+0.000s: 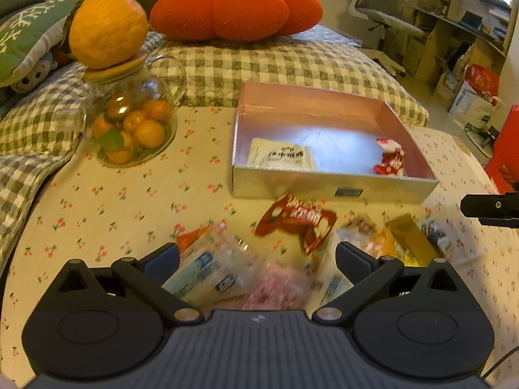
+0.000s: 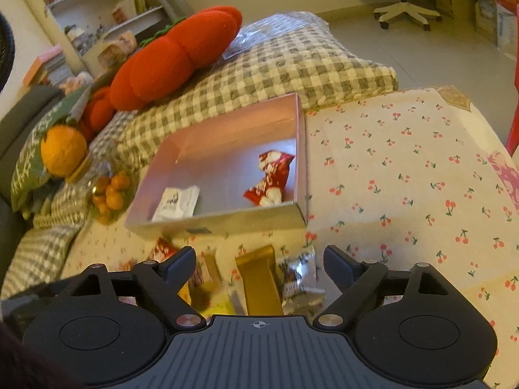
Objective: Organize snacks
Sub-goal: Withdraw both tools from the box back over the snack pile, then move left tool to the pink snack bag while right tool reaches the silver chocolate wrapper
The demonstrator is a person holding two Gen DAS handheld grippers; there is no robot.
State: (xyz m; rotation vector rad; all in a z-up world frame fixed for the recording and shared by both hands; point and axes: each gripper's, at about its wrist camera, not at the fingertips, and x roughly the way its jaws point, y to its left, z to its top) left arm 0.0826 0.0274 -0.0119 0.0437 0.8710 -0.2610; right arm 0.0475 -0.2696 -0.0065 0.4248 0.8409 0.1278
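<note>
The left gripper (image 1: 258, 256) is being held with its jaws spread wide and released over a blurred heap of glossy plastic snack packets (image 1: 227, 278) in the lower centre of the frame; the packets are lying between and below the jaws, and whether they are being touched cannot be told. A crinkled red foil wrapper (image 1: 296, 222) is lying just above that heap, near the front wall of the shallow rectangular pink-lined cardboard box (image 1: 327, 186). Inside the box, a flat white paper sachet (image 1: 280, 157) and a small red-and-white foil packet (image 1: 391, 159) are resting well apart. The right gripper (image 2: 259, 261) is likewise being held released, with a smooth gold carton (image 2: 261, 283) and a silvery foil pouch (image 2: 298, 280) lying between its jaws on the cherry-printed cloth of the tabletop (image 2: 405, 175).
</note>
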